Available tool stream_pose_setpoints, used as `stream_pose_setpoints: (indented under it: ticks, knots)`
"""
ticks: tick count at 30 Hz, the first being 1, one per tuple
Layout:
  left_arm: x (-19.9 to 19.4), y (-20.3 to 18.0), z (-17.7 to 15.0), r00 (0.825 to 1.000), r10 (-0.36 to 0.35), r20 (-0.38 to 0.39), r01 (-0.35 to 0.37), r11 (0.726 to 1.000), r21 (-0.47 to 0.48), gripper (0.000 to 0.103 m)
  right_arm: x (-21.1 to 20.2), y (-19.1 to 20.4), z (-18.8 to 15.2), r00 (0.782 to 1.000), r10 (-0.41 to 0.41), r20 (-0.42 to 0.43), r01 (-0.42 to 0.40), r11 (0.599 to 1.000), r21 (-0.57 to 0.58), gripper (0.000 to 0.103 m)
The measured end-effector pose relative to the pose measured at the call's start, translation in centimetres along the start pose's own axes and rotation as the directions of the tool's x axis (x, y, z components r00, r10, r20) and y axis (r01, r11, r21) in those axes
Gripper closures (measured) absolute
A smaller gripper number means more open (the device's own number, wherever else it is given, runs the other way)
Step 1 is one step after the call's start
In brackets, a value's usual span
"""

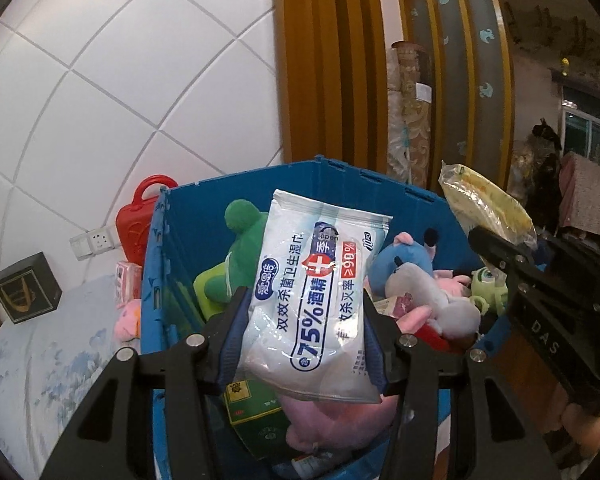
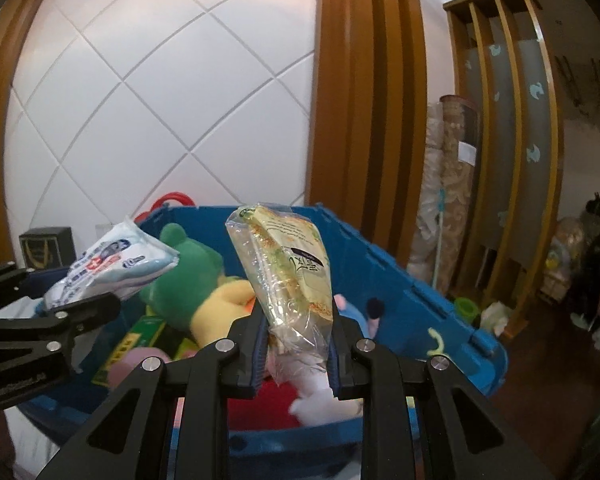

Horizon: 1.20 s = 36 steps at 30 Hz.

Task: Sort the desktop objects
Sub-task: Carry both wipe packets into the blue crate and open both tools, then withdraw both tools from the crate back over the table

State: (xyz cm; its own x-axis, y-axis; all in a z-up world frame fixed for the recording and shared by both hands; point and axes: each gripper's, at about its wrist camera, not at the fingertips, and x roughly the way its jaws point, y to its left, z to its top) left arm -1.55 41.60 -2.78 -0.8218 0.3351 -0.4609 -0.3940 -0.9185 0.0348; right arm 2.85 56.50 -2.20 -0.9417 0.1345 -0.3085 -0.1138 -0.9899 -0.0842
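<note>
White-tiled wall behind blue crate (image 1: 172,240) | left hand-held gripper (image 1: 304,340) clamps wet-wipes pack (image 1: 320,280) | right hand-held gripper (image 2: 296,344) clamps snack packet (image 2: 288,272) | step: both poised above crate | next: likely release inside

Home: blue toy bin (image 2: 400,280), plush frog (image 2: 184,276), wooden screen (image 2: 500,120), rolled carpets (image 2: 448,184).

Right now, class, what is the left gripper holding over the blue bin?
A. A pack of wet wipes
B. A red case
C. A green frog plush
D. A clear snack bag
A: the left gripper is shut on the wipes pack above the bin, while the snack bag sits in the right gripper.
</note>
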Motion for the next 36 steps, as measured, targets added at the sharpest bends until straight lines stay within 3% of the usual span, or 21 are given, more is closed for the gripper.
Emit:
stream_pose_setpoints:
  ticks: [4,6,7,8,9,10,11,12,15,28,36]
  knots:
    - [0.5,-0.1,0.0,1.000,0.027,-0.015,-0.027,1.000,-0.006,0.051,1.4,-0.2,0.2,1.000,-0.015,-0.009,0.015,0.999,-0.040,0.079]
    - [0.7,0.1,0.0,0.999,0.045,-0.021,-0.045,0.999,-0.011,0.041,2.1,-0.3,0.1,1.000,-0.029,-0.013,0.028,0.998,-0.050,0.075]
    - [0.8,0.2,0.0,0.998,0.054,-0.024,-0.054,0.998,-0.012,0.031,2.3,-0.4,0.1,0.999,-0.032,-0.018,0.031,0.998,-0.049,0.071]
    - [0.9,0.2,0.0,0.997,0.065,-0.029,-0.066,0.998,-0.012,0.024,2.6,-0.6,0.0,0.999,-0.030,-0.027,0.029,0.998,-0.047,0.057]
    - [0.9,0.3,0.0,0.997,0.068,-0.030,-0.068,0.998,-0.012,0.023,2.8,-0.7,0.0,0.999,-0.032,-0.030,0.030,0.999,-0.044,0.034]
    - [0.9,0.3,0.0,0.997,0.071,-0.032,-0.071,0.997,-0.017,0.022,2.9,-1.0,0.0,0.999,-0.035,-0.028,0.033,0.999,-0.043,0.022]
    - [0.8,0.3,0.0,0.997,0.073,-0.035,-0.073,0.997,-0.024,0.020,2.8,-1.0,0.0,0.999,-0.037,-0.023,0.036,0.998,-0.044,0.003]
    - [0.9,0.3,-0.1,0.997,0.072,-0.039,-0.073,0.997,-0.026,0.019,2.6,-1.1,-0.1,0.999,-0.037,-0.012,0.037,0.998,-0.048,0.000]
    - [1.0,0.2,-0.1,0.995,0.088,-0.050,-0.089,0.996,-0.024,0.014,2.3,-1.4,-0.2,0.999,-0.049,-0.006,0.049,0.997,-0.057,0.000]
    - [-0.7,0.7,-0.1,0.994,0.107,-0.034,-0.108,0.994,-0.016,0.014,2.1,-2.0,-0.7,0.999,-0.019,-0.050,0.019,1.000,-0.008,0.000]
    - [-4.1,4.3,-0.3,0.984,0.176,0.019,-0.175,0.983,-0.057,0.014,0.3,0.8,0.3,0.999,0.038,-0.019,-0.038,0.999,-0.009,0.000]
